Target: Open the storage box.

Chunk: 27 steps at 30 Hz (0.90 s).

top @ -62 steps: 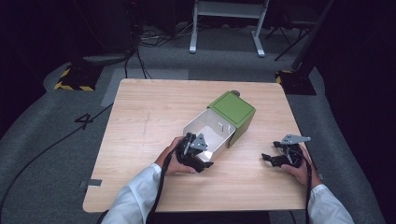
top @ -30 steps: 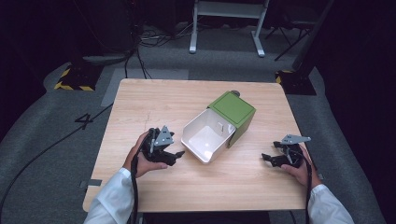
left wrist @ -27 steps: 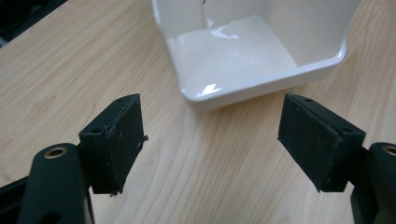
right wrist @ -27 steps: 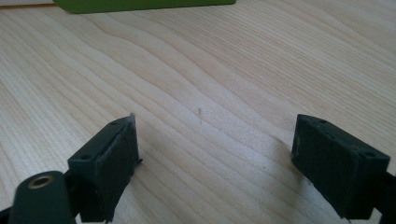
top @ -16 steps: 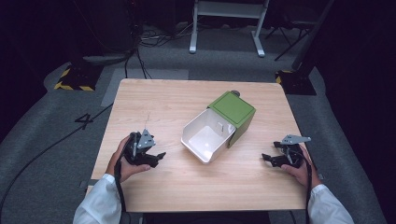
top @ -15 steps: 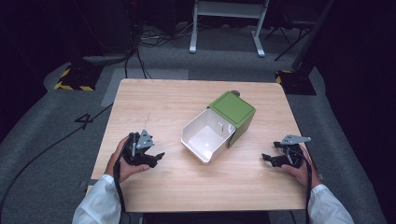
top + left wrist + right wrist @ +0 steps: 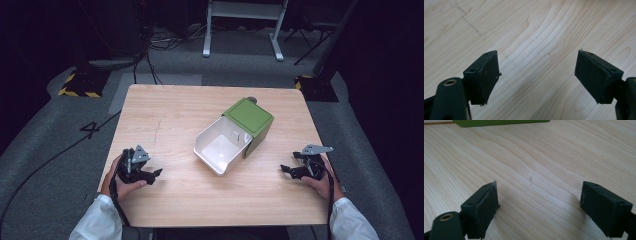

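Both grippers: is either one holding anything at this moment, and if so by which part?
Nothing is held. The left gripper and right gripper both have open jaws with only bare table between them, apart from the green box with its drawer pulled out.

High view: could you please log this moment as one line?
box: drawer pulled out, empty | left tongs: open, just widened, holding nothing | right tongs: open, holding nothing | both apart from box

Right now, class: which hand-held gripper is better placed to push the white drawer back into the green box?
Probably the left hand-held gripper: the white drawer juts out toward its side, with bare table between. The right hand-held gripper sits beside the green box. Both are open.
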### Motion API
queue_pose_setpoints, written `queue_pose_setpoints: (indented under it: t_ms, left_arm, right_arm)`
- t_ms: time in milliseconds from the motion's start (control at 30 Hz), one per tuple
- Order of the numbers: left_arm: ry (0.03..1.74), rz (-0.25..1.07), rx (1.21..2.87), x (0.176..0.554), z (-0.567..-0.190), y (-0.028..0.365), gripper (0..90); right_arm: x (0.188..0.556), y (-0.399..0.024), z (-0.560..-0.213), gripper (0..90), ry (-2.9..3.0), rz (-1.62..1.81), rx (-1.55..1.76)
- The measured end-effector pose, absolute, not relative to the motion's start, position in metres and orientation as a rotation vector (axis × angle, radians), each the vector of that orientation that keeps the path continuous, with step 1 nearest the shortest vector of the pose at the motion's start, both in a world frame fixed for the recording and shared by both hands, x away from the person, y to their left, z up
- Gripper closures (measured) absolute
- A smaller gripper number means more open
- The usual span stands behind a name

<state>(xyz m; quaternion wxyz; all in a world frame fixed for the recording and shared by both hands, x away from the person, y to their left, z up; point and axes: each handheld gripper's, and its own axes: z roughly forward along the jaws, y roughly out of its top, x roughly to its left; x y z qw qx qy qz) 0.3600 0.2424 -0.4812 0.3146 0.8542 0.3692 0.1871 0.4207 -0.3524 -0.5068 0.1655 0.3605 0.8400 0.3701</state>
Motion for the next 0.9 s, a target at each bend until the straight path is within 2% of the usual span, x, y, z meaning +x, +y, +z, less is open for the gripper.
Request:
queue_pose_setpoints:
  t_ms: [167, 267, 433, 900]
  left_arm:
    - [1.016, 0.501, 2.259, 0.357, -0.492, 0.251, 20.4]
    - [1.051, 0.439, 2.235, 0.357, -0.498, 0.257, 20.3]
    - [1.079, 0.423, 2.178, 0.352, -0.504, 0.268, 19.7]
    - [1.155, 0.458, 2.128, 0.345, -0.507, 0.271, 16.3]
  right_arm:
    - [0.421, -0.353, -0.507, 15.0, 2.393, 1.054, 1.025]
    - [0.421, -0.353, -0.507, 15.1, 2.393, 1.055, 1.025]
    - [0.421, -0.353, -0.507, 15.0, 2.394, 1.055, 1.024]
    - [0.421, -0.353, -0.507, 15.0, 2.395, 1.054, 1.023]
